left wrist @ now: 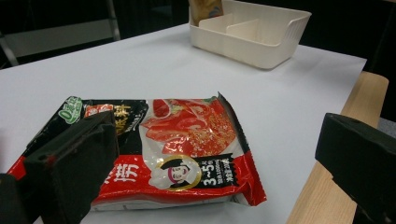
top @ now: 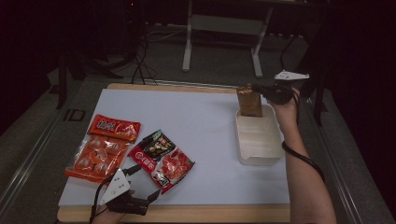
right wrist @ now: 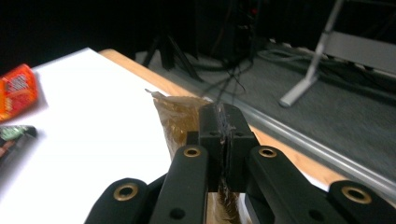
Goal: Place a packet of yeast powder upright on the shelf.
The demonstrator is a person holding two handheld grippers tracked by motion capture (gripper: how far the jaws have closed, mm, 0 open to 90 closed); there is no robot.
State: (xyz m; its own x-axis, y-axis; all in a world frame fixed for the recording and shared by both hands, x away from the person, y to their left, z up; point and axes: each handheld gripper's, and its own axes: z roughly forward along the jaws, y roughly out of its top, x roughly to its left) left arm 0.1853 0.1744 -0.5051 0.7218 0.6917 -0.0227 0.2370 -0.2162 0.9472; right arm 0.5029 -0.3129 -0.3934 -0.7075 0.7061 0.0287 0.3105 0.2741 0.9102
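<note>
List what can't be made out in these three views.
- Brown packet: print blurred in the high view; lower part covered by the right tongs in the right gripper view.
- Cream bin: far end cut by the top edge in the left gripper view.
- Red-and-black packet: left part behind a jaw of the left tongs there.

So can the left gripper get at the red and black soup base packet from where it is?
Probably yes: the left gripper is open, and the red and black soup base packet lies flat just ahead with nothing between them.
</note>
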